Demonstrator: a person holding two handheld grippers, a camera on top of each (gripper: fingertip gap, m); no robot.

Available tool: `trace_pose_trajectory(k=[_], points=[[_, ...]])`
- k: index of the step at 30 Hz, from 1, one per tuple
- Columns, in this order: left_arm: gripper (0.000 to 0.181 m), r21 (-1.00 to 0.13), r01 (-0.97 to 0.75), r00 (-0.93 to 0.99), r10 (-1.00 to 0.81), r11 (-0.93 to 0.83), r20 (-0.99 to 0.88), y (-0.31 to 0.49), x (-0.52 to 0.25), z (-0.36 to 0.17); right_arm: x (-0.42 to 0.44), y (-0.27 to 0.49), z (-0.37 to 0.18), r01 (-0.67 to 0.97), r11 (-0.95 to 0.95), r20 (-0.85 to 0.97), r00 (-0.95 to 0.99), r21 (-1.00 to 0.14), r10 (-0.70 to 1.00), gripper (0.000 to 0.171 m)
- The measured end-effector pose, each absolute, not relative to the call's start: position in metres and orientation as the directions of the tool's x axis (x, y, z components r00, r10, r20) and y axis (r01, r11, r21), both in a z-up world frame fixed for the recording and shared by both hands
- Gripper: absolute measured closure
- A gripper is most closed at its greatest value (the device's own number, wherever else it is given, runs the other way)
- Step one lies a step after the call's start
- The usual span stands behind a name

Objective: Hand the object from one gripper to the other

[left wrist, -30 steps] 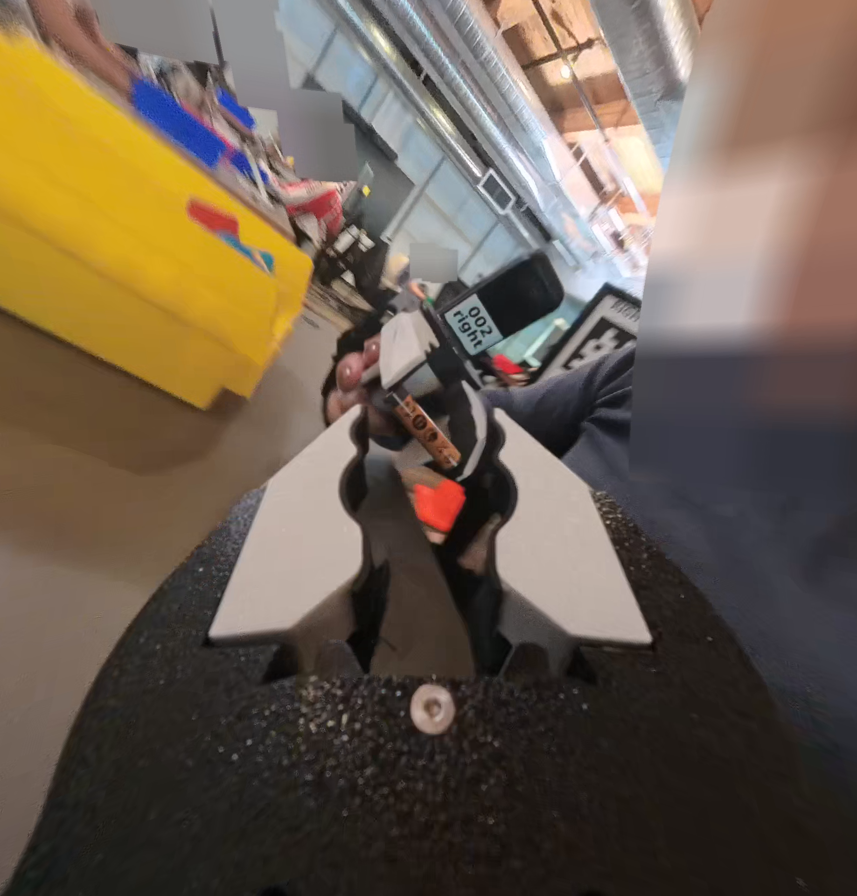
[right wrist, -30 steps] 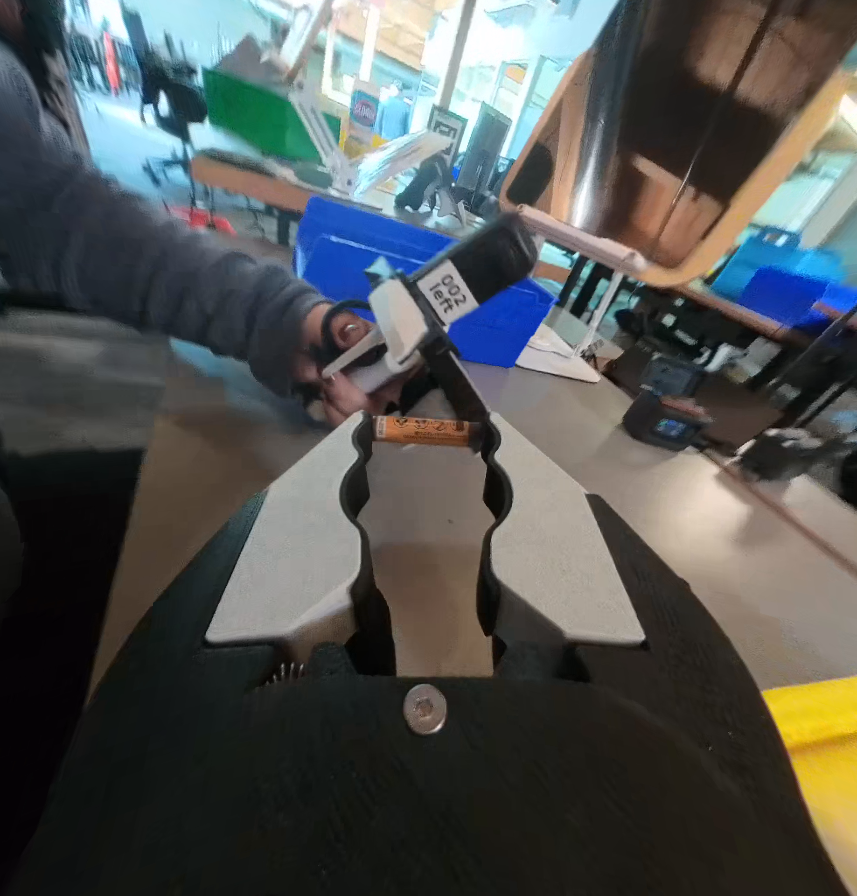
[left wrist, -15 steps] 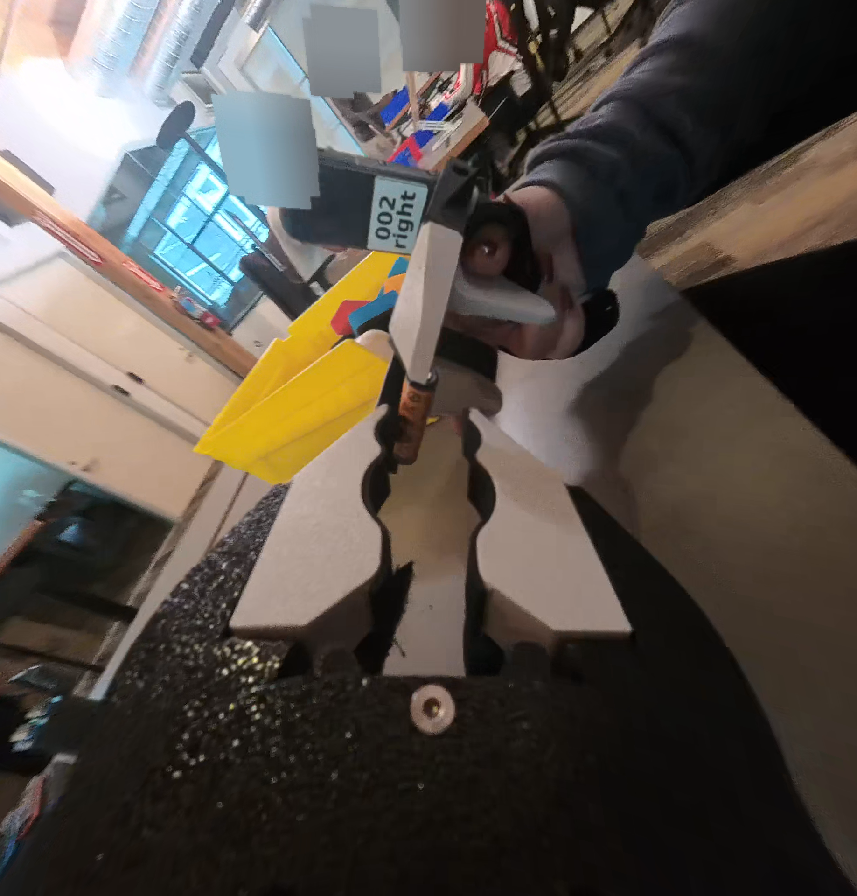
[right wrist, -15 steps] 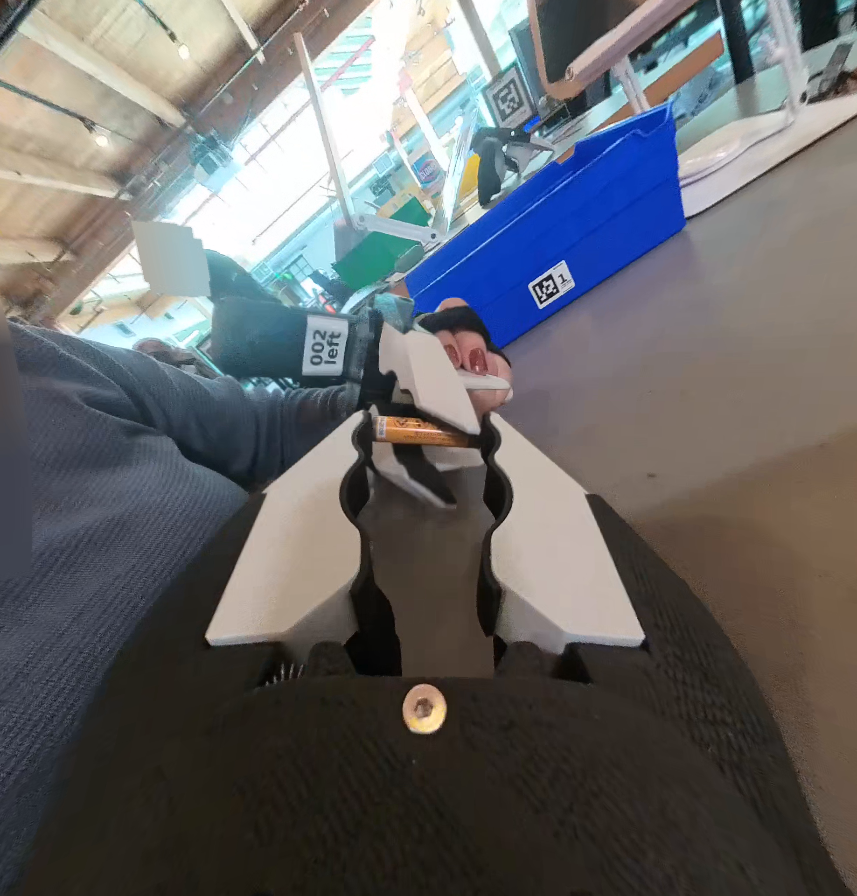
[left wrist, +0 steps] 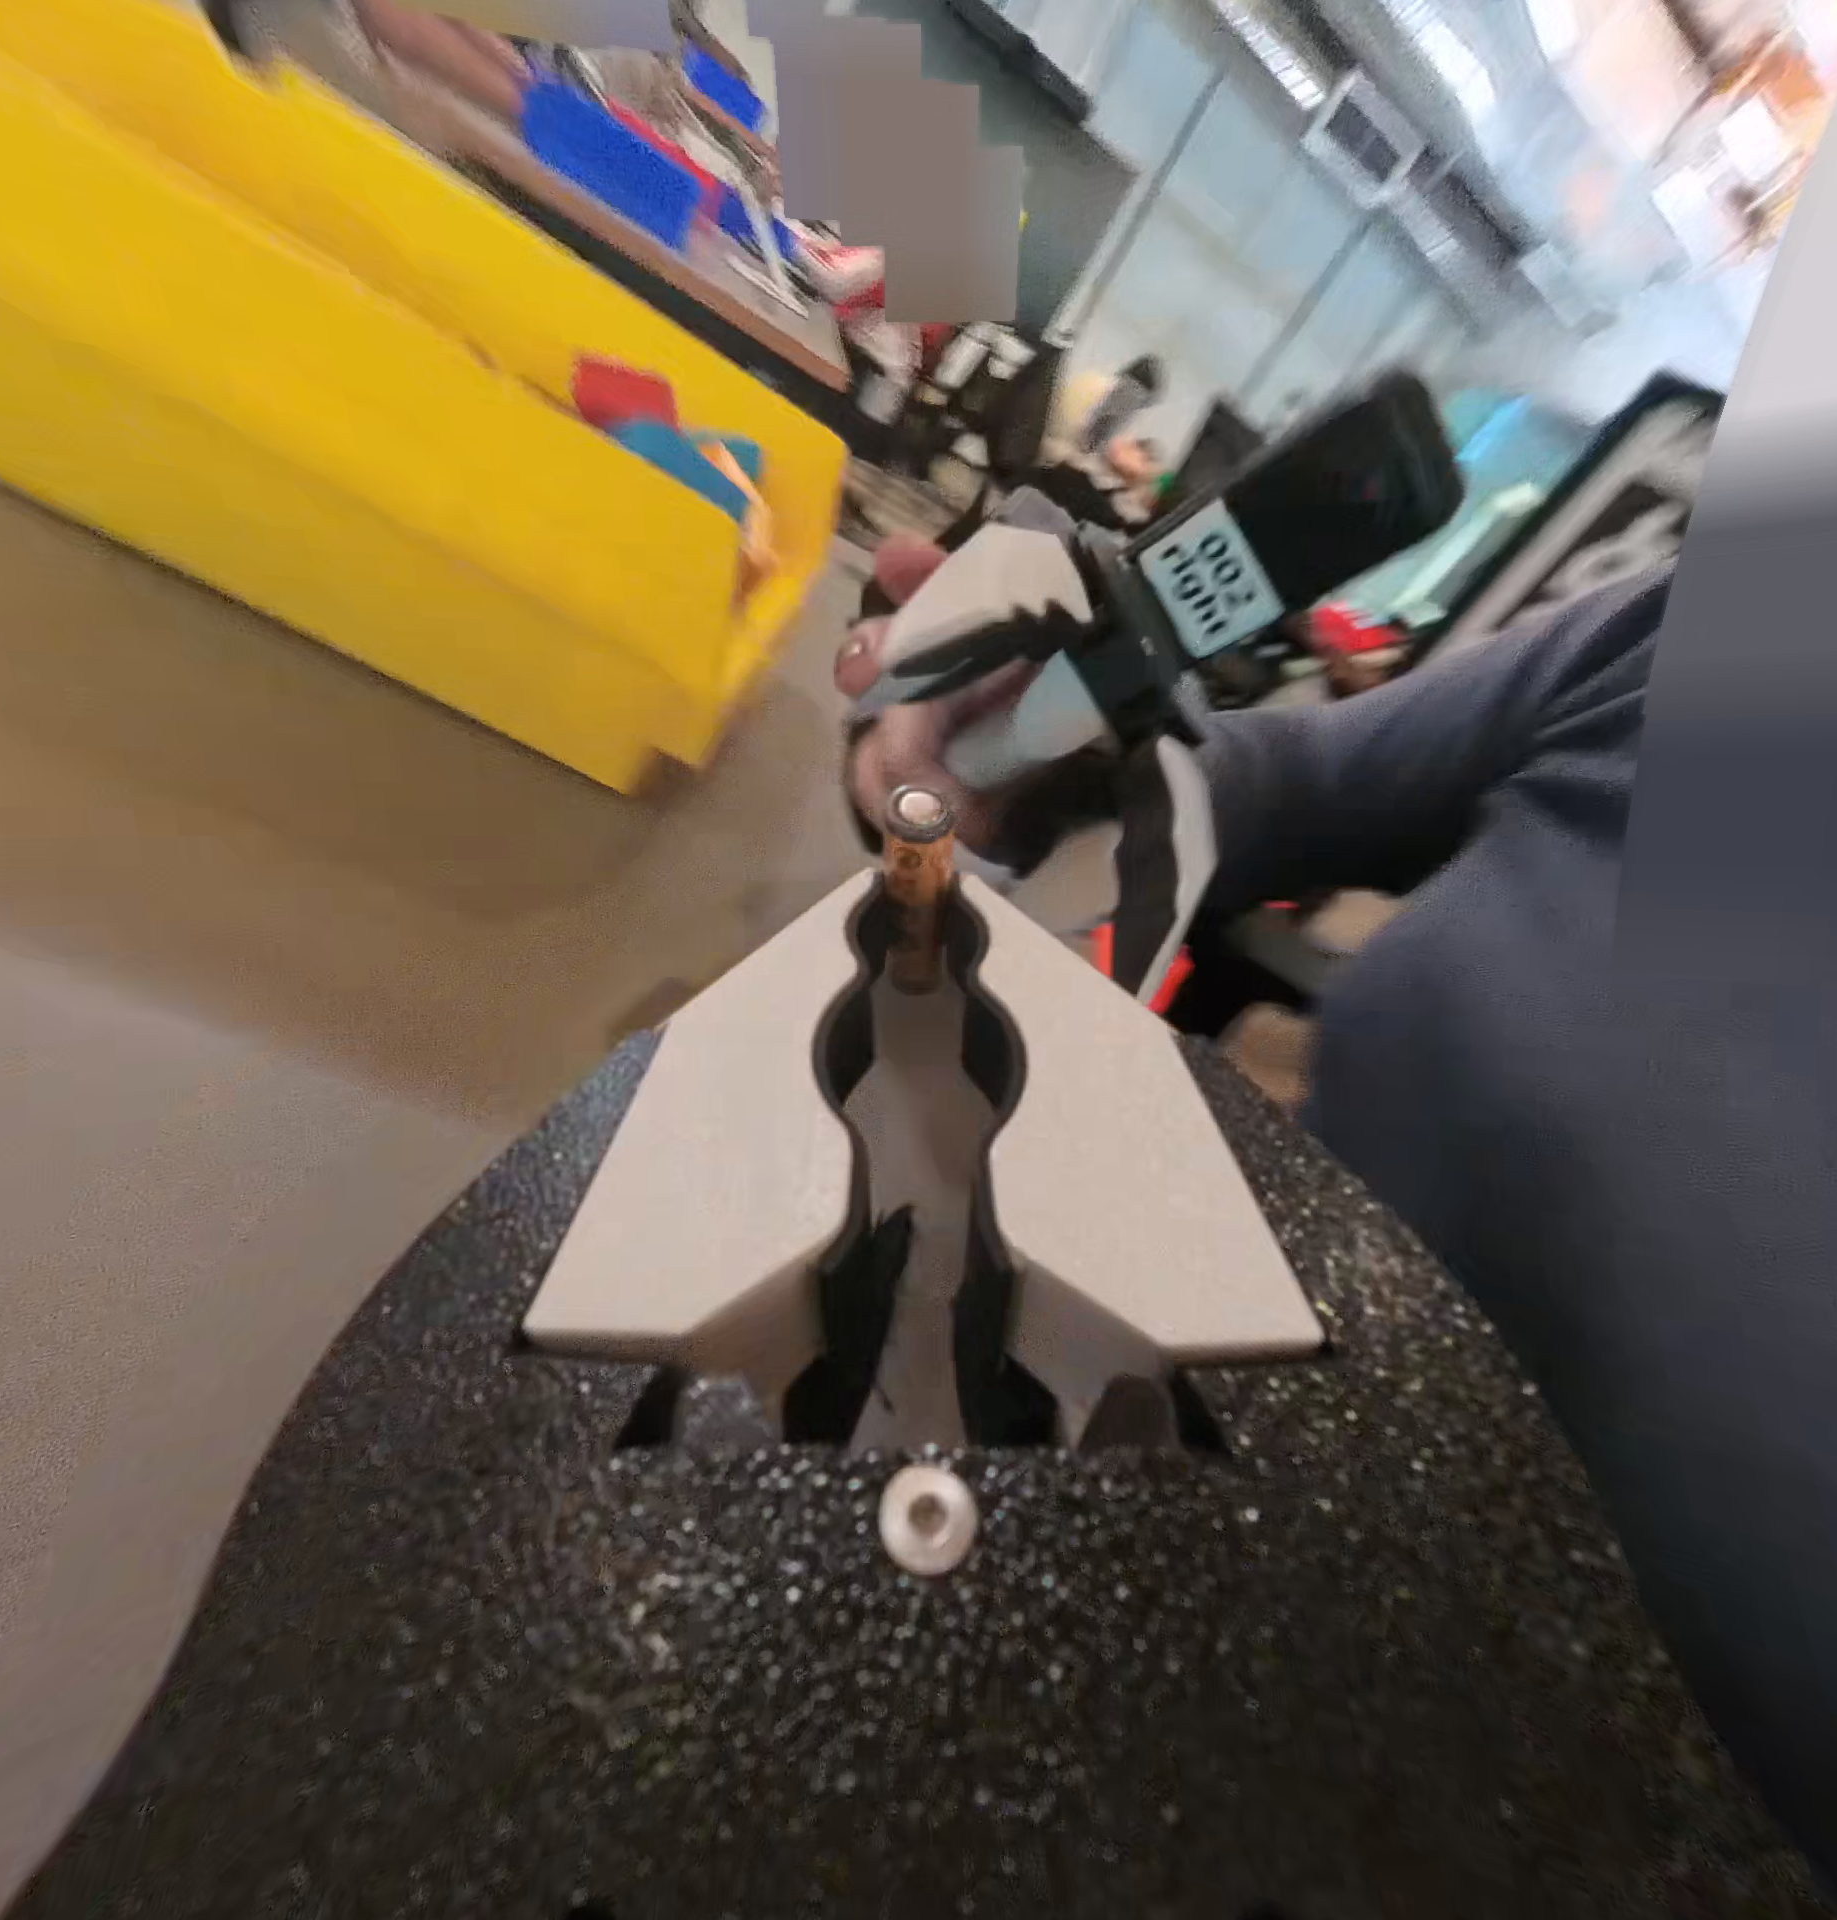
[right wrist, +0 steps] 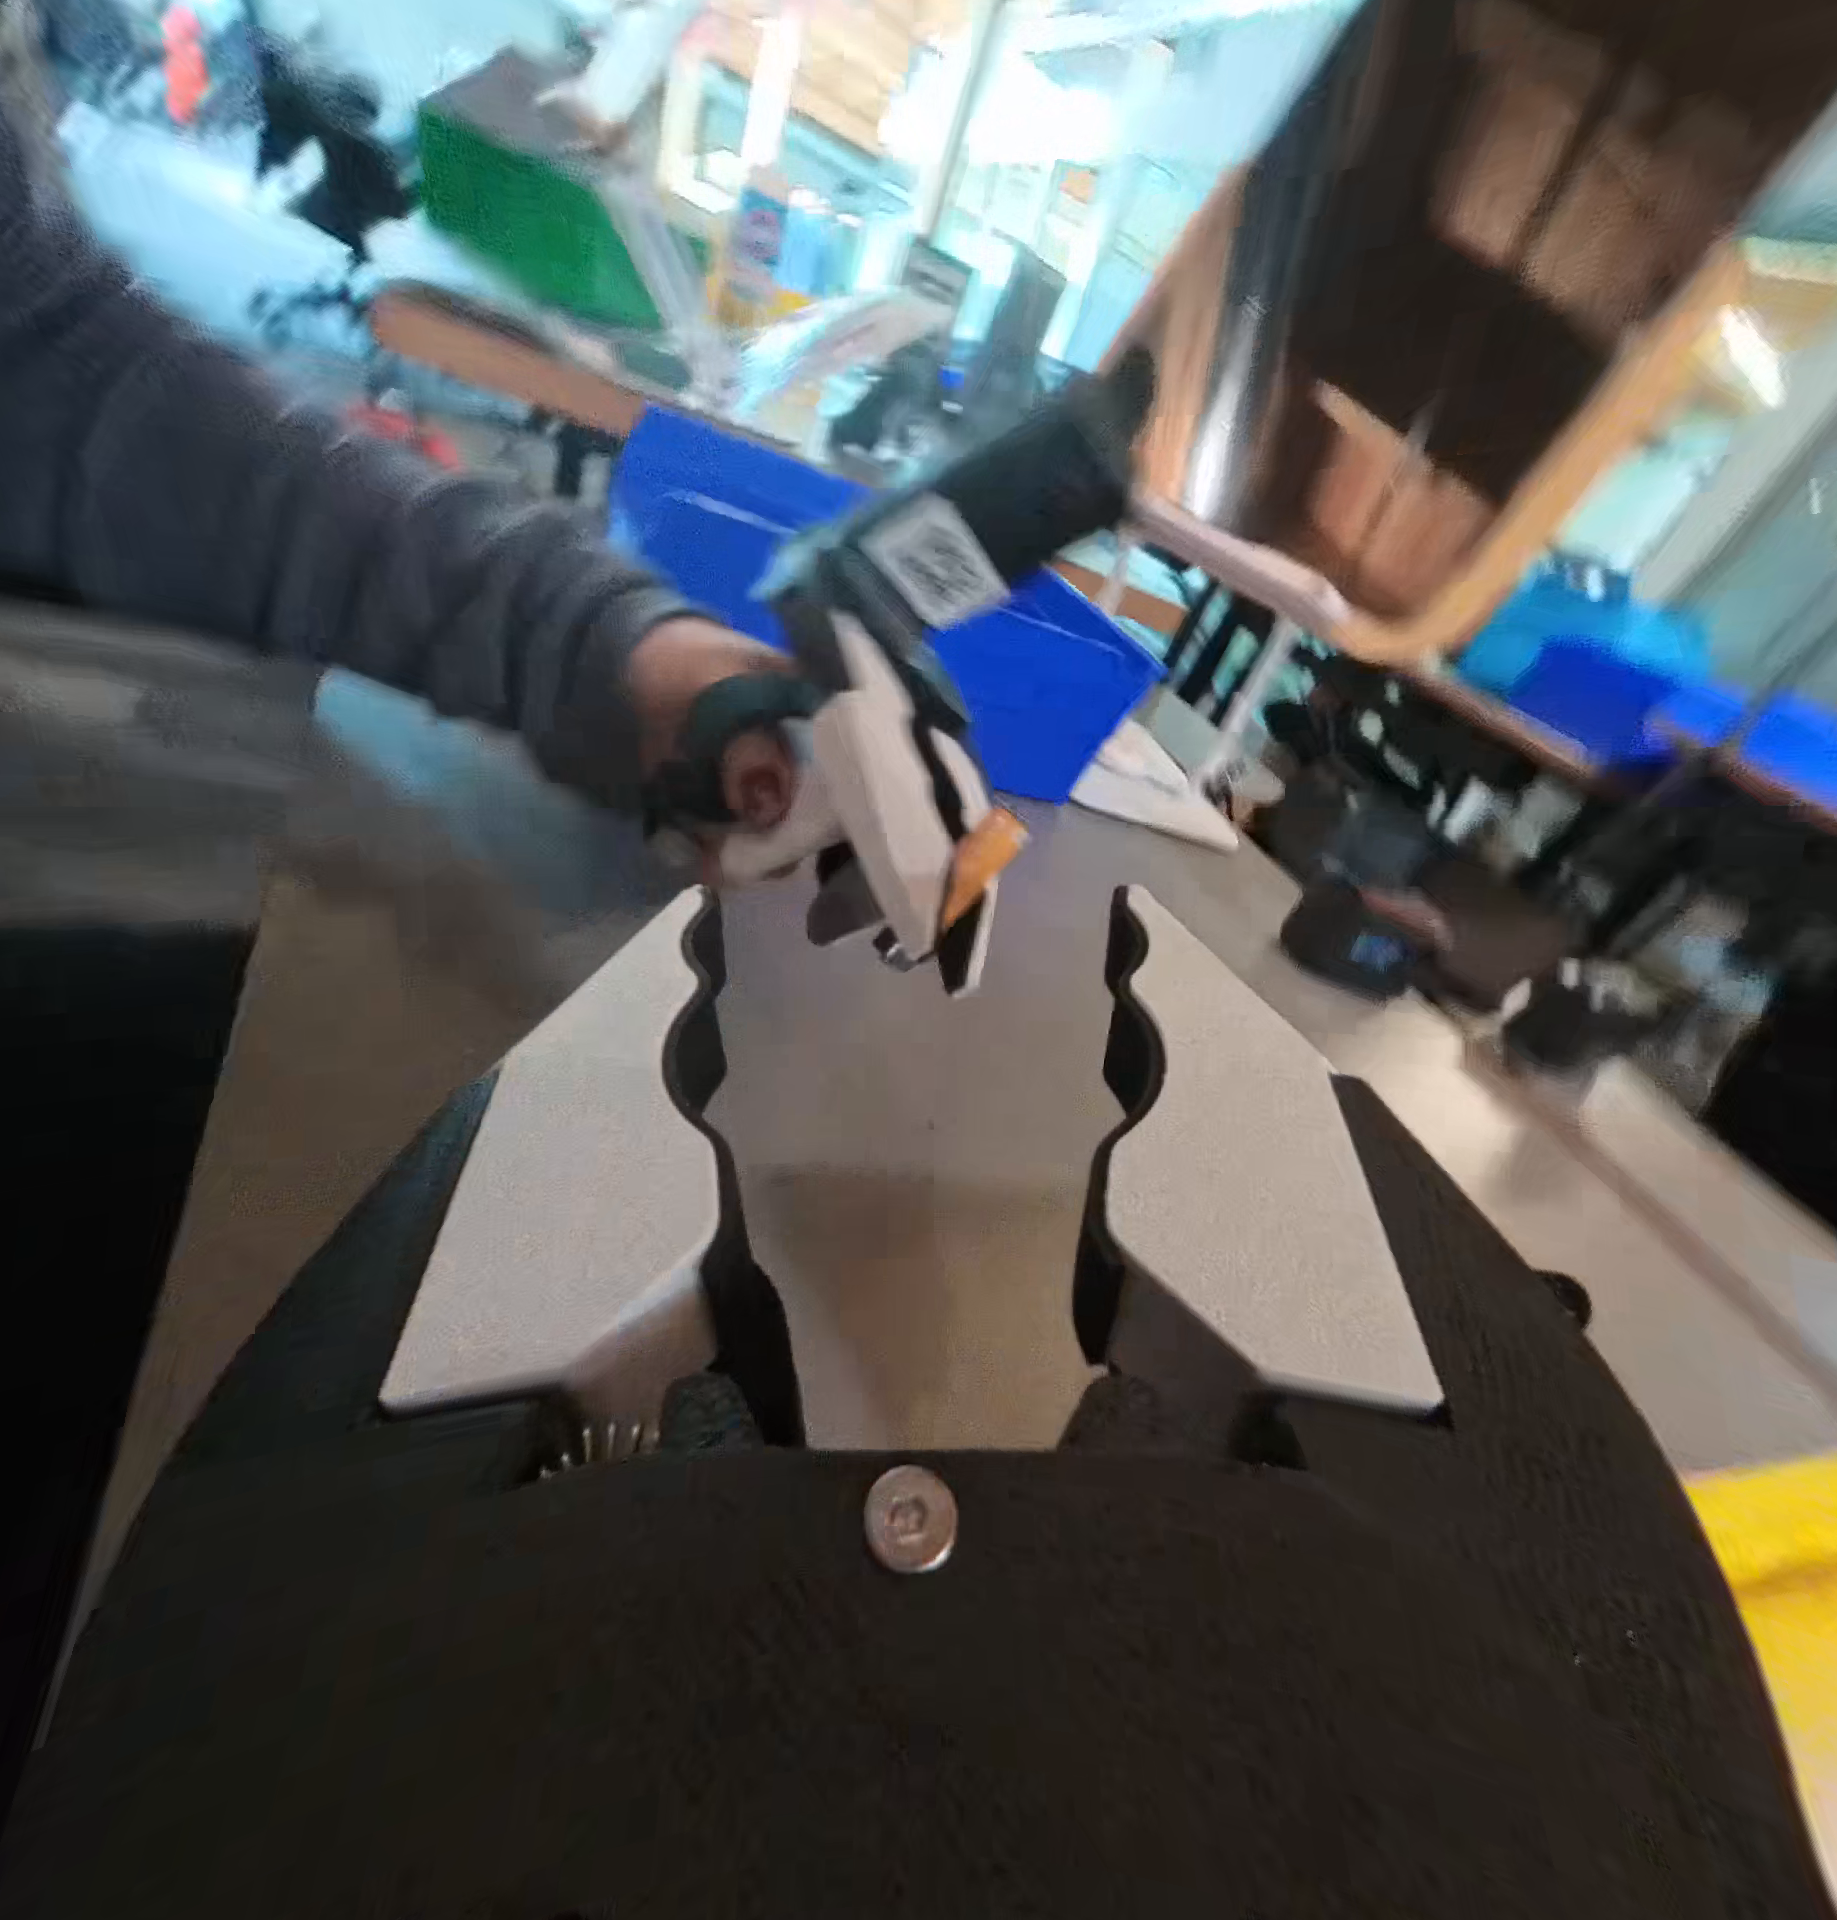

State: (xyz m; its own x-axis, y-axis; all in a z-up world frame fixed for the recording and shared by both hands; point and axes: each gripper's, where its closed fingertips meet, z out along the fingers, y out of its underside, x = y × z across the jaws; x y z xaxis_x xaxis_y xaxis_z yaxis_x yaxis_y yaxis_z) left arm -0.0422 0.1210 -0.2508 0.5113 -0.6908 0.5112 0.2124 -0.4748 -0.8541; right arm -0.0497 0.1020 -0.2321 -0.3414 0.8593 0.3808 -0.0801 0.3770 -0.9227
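The object is a small orange-brown battery [left wrist: 914, 868]. My left gripper [left wrist: 916, 896] is shut on it at the very tips, and its metal end points up and away. In the right wrist view my right gripper [right wrist: 916, 914] is open and empty, jaws wide apart. Just beyond its tips that view shows the left gripper [right wrist: 929, 951] holding the battery [right wrist: 981, 854]. In the left wrist view the right gripper's fingers [left wrist: 987, 603] stand spread, a short way behind and to the right of the battery.
A yellow bin [left wrist: 374, 468] with coloured items stands on the tan table [left wrist: 218, 935] at left; its corner shows in the right wrist view [right wrist: 1807, 1558]. A blue bin [right wrist: 1039, 675] stands farther back. The person's dark sleeves [left wrist: 1413, 748] are close by. My two grippers' fingertips are within a few centimetres of each other.
The battery has passed from the right gripper to the left one. The right gripper has opened and let go, and the two grippers have drawn slightly apart.
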Motion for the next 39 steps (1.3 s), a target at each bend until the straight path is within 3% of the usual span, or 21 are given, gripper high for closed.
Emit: trace_pose_trajectory(k=[3,7,11,13,18,20,21,22,24,26,28,32,36,39], points=[[0.173,-0.729,0.215,0.343,-0.649,-0.649,0.679,0.106,-0.024,-0.258,-0.041,0.082,-0.247,-0.145,0.602,0.606,-0.385,-0.785,0.696,0.097],[0.173,-0.655,0.129,0.241,-0.618,-0.744,0.749,0.089,-0.004,-0.266,-0.043,0.075,-0.263,-0.141,0.707,0.696,-0.384,-0.693,0.606,0.098],[0.173,-0.626,0.138,0.163,-0.606,-0.767,0.778,0.084,0.003,-0.262,-0.042,0.074,-0.261,-0.158,0.729,0.726,-0.365,-0.665,0.583,0.118],[0.173,-0.622,0.142,0.150,-0.604,-0.770,0.783,0.083,0.003,-0.260,-0.043,0.077,-0.260,-0.153,0.724,0.721,-0.354,-0.672,0.595,0.126],[0.171,-0.645,0.177,0.138,-0.630,-0.743,0.764,0.085,0.003,-0.251,-0.043,0.078,-0.252,-0.133,0.650,0.645,-0.373,-0.748,0.667,0.126],[0.159,-0.686,0.185,0.145,-0.671,-0.704,0.727,0.087,0.001,-0.246,-0.044,0.082,-0.246,-0.112,0.575,0.570,-0.378,-0.811,0.730,0.126],[0.143,-0.725,0.196,0.166,-0.706,-0.660,0.688,0.089,-0.001,-0.242,-0.045,0.086,-0.242,-0.097,0.532,0.526,-0.373,-0.841,0.764,0.126],[0.139,-0.784,0.203,0.212,-0.756,-0.586,0.620,0.091,-0.005,-0.240,-0.046,0.091,-0.240,-0.081,0.487,0.480,-0.372,-0.869,0.795,0.126],[0.144,-0.934,0.164,0.403,-0.842,-0.318,0.357,0.101,-0.021,-0.236,-0.047,0.099,-0.235,-0.040,0.368,0.355,-0.379,-0.929,0.855,0.126],[0.146,-1.000,0.003,0.595,-0.803,-0.017,0.016,0.106,-0.042,-0.234,-0.048,0.101,-0.234,0.019,0.214,0.186,-0.423,-0.977,0.887,0.126],[0.136,-0.960,-0.218,0.690,-0.668,0.175,-0.279,0.109,-0.057,-0.232,-0.049,0.100,-0.237,0.103,0.052,-0.001,-0.461,-0.993,0.887,0.126],[0.128,-0.760,-0.578,0.584,-0.499,0.298,-0.640,0.111,-0.046,-0.244,-0.051,0.095,-0.240,0.208,-0.172,-0.256,-0.501,-0.963,0.827,0.126],[0.148,-0.619,-0.688,0.465,-0.425,0.378,-0.776,0.107,-0.023,-0.248,-0.052,0.088,-0.249,0.255,-0.166,-0.278,-0.507,-0.953,0.816,0.126],[0.167,-0.585,-0.720,0.468,-0.361,0.374,-0.807,0.110,-0.021,-0.244,-0.053,0.085,-0.247,0.263,-0.194,-0.305,-0.503,-0.945,0.808,0.126]])
